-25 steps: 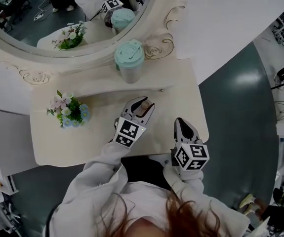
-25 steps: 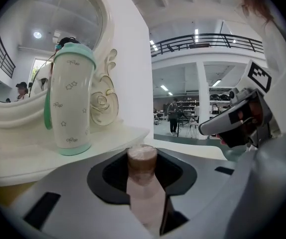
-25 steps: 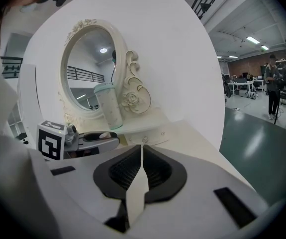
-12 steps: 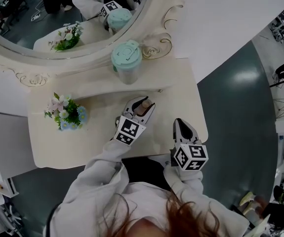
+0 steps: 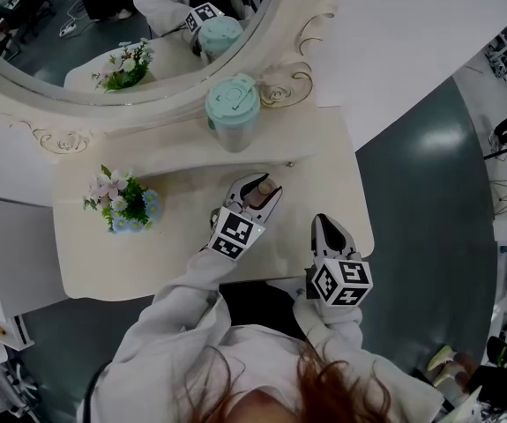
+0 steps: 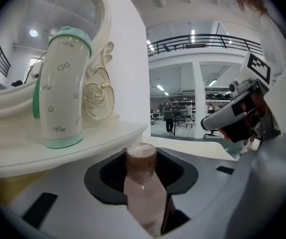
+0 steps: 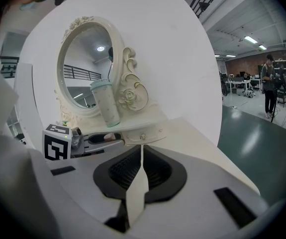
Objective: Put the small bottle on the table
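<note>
Since a second ago the left gripper [image 5: 258, 187] has barely shifted, but its jaws are now opening around the small bottle [image 6: 143, 183], apparently to leave it standing upright on the table [image 5: 165, 254]. The right gripper [image 5: 325, 224] waits alongside, its jaws pressed together with nothing between them.

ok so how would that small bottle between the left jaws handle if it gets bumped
The small bottle is tall and narrow, so a light knock would probably tip it. Its round body would likely roll once down. It stands upright between the opening jaws of the left gripper and shows no denting, so it seems rigid, not squashy.
</note>
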`<state>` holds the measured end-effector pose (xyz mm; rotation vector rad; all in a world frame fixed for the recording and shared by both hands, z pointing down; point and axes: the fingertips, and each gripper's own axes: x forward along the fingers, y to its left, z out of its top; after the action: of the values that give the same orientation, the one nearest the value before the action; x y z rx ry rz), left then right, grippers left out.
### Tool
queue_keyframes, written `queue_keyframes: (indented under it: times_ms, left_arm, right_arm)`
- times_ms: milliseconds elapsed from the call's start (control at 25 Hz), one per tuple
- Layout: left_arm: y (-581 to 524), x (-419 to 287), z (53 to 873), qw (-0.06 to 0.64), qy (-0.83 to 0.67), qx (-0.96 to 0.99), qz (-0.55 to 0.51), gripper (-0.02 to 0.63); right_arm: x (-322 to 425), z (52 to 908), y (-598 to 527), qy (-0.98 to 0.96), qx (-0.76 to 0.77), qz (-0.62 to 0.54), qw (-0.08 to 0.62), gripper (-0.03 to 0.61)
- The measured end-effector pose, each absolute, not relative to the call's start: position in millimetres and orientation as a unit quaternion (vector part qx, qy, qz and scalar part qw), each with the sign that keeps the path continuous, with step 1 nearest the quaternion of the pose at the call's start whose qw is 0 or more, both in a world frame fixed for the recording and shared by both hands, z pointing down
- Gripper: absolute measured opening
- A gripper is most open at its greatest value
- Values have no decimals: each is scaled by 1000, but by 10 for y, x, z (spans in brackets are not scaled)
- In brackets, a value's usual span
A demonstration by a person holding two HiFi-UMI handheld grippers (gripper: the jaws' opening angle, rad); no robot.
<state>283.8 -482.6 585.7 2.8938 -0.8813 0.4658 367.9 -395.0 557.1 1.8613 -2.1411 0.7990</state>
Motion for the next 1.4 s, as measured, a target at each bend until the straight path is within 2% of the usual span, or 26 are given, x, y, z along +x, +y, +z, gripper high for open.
queue_keyframes:
  times_ms: [120, 240, 320, 960, 1320, 1400]
  left_arm:
    - [-4828, 2833, 5887, 61, -284, 944, 155, 174]
    - [-4792, 2820, 5947, 82, -271, 944, 170, 277]
    - [-4769, 2794, 5952, 87, -269, 943, 176, 290]
    - [-4340, 2041, 5679, 128, -310, 930, 147, 291]
    - [-3961, 1551, 5220, 118, -311, 932, 143, 291]
    - [-3878, 1413, 5078, 115, -314, 932, 140, 258]
  right_arm:
    - [3665, 5569, -3947, -723, 629, 270, 95, 38]
    - [3665, 5564, -3914, -723, 630, 268, 95, 39]
    - [3674, 5562, -3890, -721, 632, 269, 94, 38]
    - [3382, 5394, -3655, -730, 636, 236, 80, 38]
    - [3009, 5163, -3414, -730, 639, 233, 69, 38]
    - [2915, 5093, -3362, -734, 636, 229, 69, 38]
